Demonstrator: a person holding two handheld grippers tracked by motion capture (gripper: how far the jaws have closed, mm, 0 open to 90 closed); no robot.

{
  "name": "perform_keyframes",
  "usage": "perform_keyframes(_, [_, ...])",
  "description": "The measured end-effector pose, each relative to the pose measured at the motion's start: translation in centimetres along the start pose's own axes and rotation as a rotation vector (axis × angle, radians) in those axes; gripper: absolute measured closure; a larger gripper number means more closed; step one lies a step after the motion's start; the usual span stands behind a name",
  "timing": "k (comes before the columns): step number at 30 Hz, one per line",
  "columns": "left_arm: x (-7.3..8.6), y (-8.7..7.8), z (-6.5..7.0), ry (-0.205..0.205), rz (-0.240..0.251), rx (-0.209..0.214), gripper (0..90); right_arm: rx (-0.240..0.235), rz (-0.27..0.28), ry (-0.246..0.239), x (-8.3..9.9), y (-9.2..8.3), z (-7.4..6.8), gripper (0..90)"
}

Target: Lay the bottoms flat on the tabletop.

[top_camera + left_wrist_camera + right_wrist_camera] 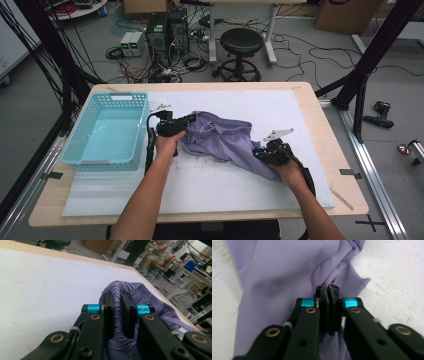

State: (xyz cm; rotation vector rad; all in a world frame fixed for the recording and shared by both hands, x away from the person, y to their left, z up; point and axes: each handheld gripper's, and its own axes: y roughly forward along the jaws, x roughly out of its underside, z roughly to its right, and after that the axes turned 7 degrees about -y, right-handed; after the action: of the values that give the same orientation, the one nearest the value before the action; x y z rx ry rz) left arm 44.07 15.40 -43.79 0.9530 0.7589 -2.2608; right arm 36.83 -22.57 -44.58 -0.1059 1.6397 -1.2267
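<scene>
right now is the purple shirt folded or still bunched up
Bunched up, not folded: the purple shirt lies in a crumpled heap on the white mat, a ridged fold pinched in the left gripper.

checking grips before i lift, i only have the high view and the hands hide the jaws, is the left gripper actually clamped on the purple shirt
Observer: Yes. In the left gripper view the left gripper is shut on a ribbed, gathered edge of the purple shirt, with the fabric bunched between its pads.
Operator: and the right one
Observer: The right gripper is shut too, its jaws nearly meeting on a thin fold of the shirt.
Operator: is that fold near a hem or mid cloth
Observer: In the right gripper view, the cloth's edge lies just right of the jaws, on the white mat.
</scene>
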Motion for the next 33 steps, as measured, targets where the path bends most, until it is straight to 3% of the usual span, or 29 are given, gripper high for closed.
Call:
perform_keyframes(2, [-0.2,0.0,-0.4,-0.023,0.02,-0.012,82.4,-0.018,-0.028,-0.004,0.3,-0.8,-0.2,89.3])
perform_keyframes(5, [-0.1,0.6,-0.5,-0.016,0.016,-0.009,82.2,-0.006,-0.048,0.0,0.9,-2.0,-0.1,89.2])
perform_keyframes(7, [0.2,1.1,-0.4,-0.008,0.017,-0.002,79.4,-0.011,-0.029,0.016,1.1,-2.6,0.2,88.5])
perform_keyframes(8, [0.3,1.1,-0.4,-0.007,0.02,-0.004,71.3,-0.008,-0.02,0.033,1.1,-2.9,0.5,83.6])
perform_keyframes(11, [0.0,0.8,-0.2,0.024,0.052,-0.011,61.4,0.012,0.041,0.096,0.5,-3.2,1.6,55.9])
perform_keyframes(13, [-0.5,0.2,-0.2,0.034,0.075,-0.015,58.4,0.012,0.09,0.113,-0.1,-3.2,2.1,50.4])
perform_keyframes(16, [-0.9,-0.7,-0.2,0.049,0.076,-0.011,55.6,0.024,0.13,0.104,-1.5,-2.4,2.6,43.3])
perform_keyframes(21, [-1.2,-1.7,0.3,0.096,0.057,0.022,55.3,0.007,0.065,0.091,-3.8,0.9,2.9,41.4])
perform_keyframes(23, [-1.2,-1.9,0.5,0.106,0.042,0.031,54.3,-0.01,0.052,0.078,-4.4,2.2,2.7,46.4])
perform_keyframes(27, [-0.9,-2.5,0.7,0.141,0.023,0.051,53.7,-0.052,0.002,0.041,-4.6,3.7,2.7,82.2])
perform_keyframes(30, [-0.5,-2.8,0.5,0.166,0.0,0.058,53.7,-0.094,0.094,0.102,-4.4,3.0,3.8,88.1])
perform_keyframes(31, [-0.4,-2.9,0.5,0.171,-0.009,0.057,53.7,-0.073,0.116,0.106,-4.4,2.6,4.1,88.4])
perform_keyframes(33, [0.0,-2.9,0.4,0.174,-0.022,0.063,53.9,-0.018,0.113,0.131,-4.5,2.0,5.1,88.5])
